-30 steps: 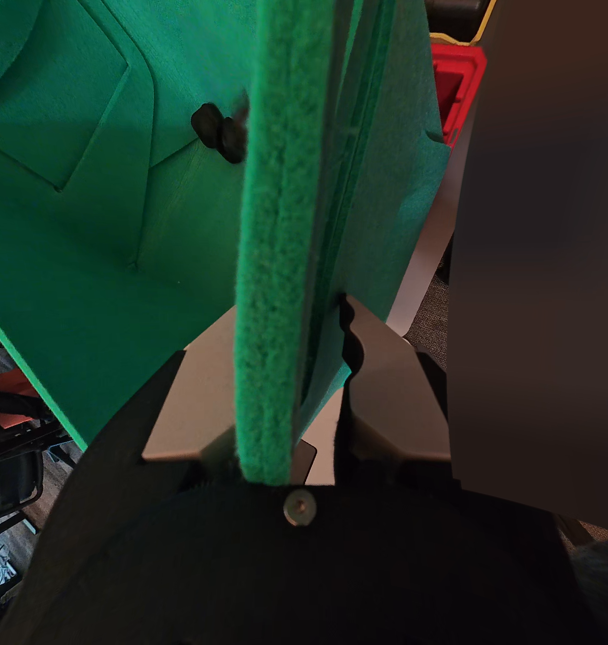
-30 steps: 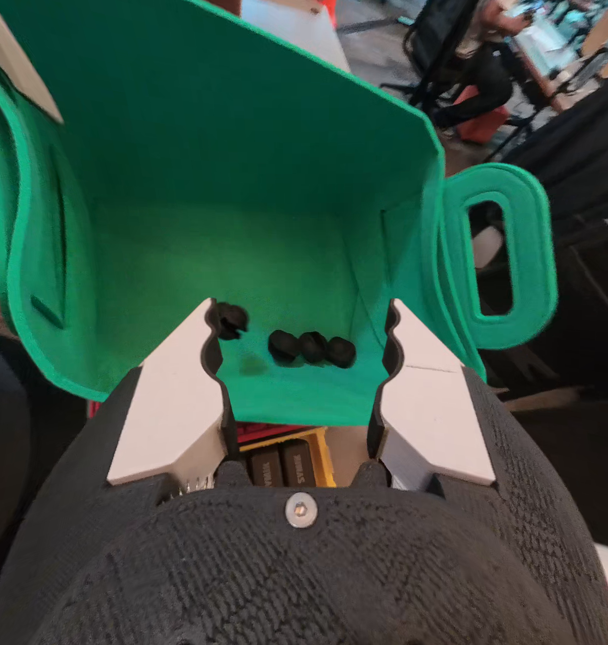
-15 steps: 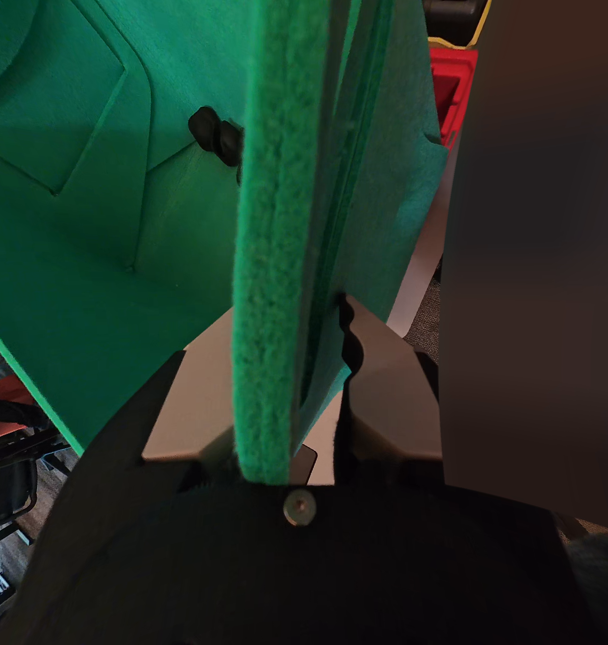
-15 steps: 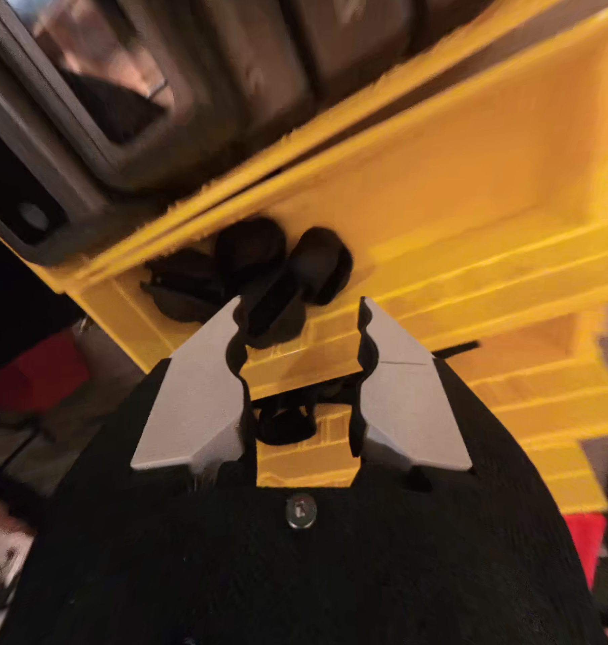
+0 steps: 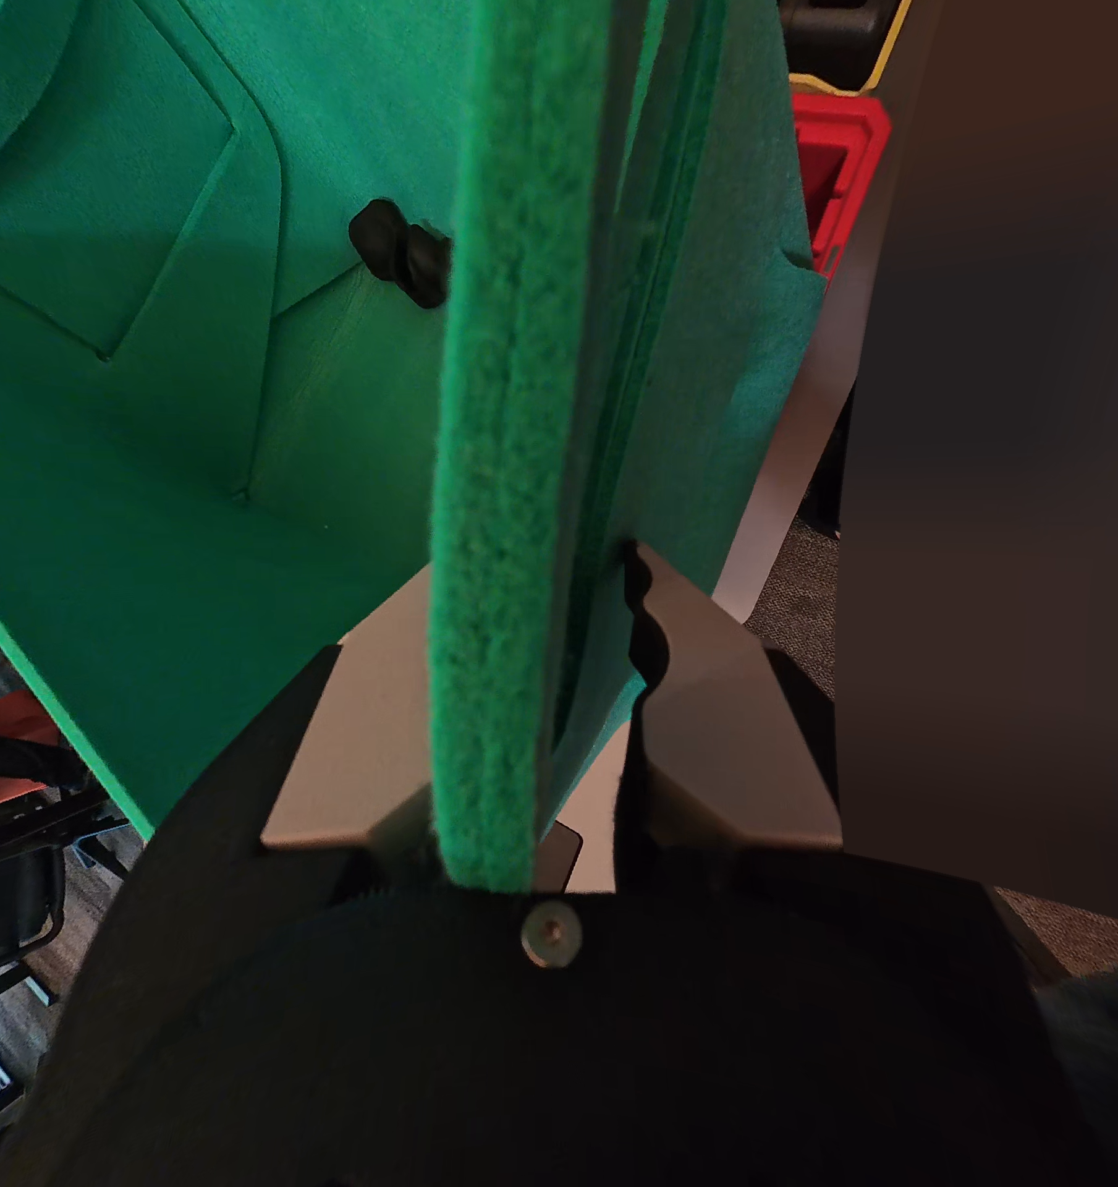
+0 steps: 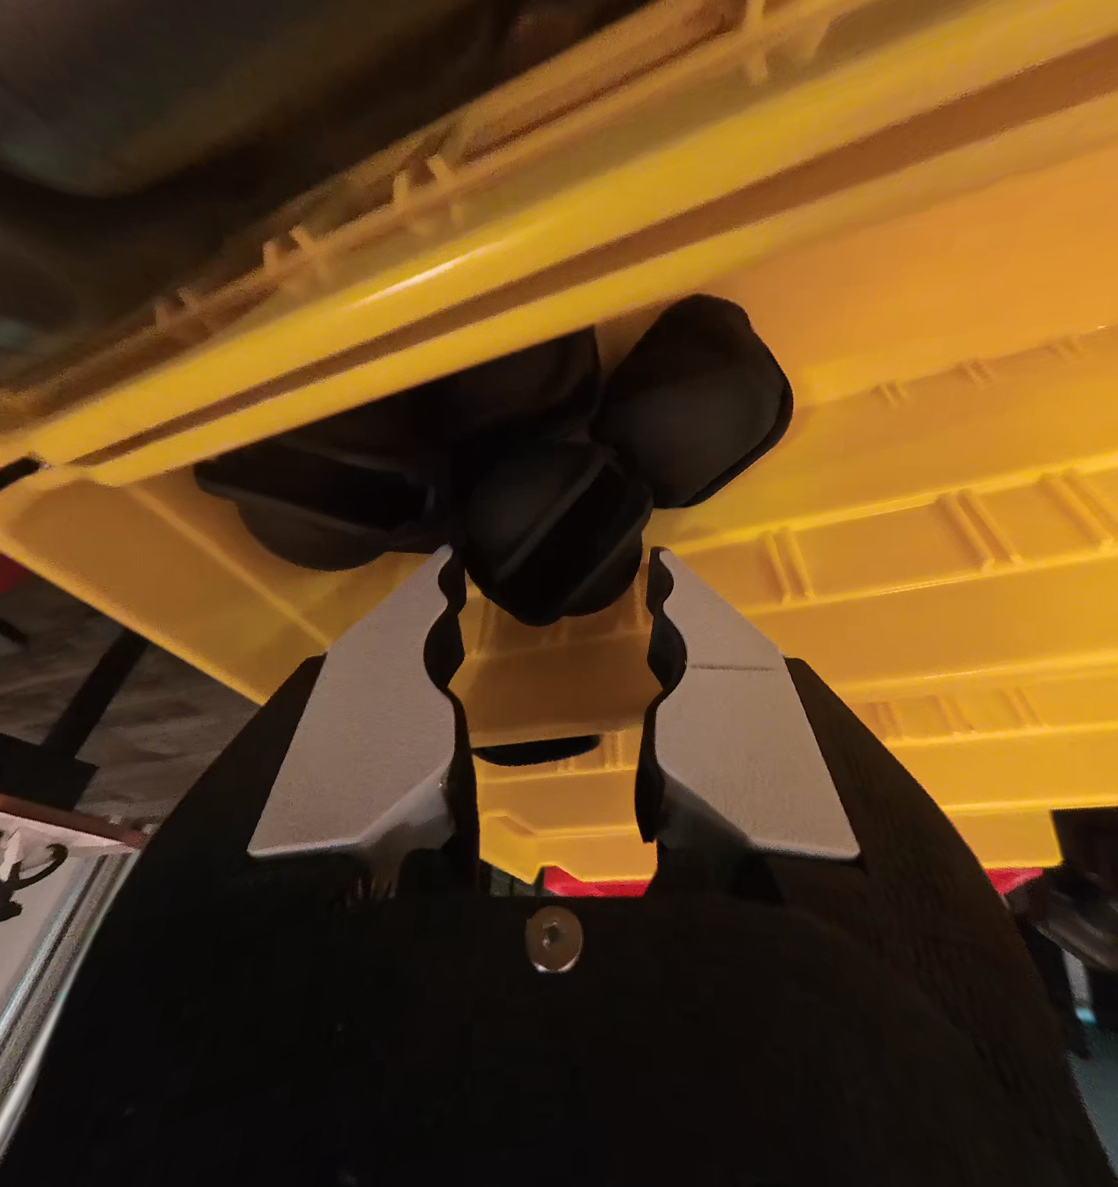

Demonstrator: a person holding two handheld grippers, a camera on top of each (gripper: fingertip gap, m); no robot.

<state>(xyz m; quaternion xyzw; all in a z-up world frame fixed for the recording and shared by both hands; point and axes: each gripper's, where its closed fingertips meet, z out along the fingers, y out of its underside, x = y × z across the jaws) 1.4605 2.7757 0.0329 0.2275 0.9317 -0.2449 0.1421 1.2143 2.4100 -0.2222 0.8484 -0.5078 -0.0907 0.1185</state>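
My left gripper holds the thick edge of a green felt bag between its grey fingers, closed on it. Behind this edge, small black rubber pieces lie against the bag's inner wall. My right gripper has its fingers apart, the tips on both sides of a black rounded plastic piece. More such pieces lie around it in the yellow plastic bin.
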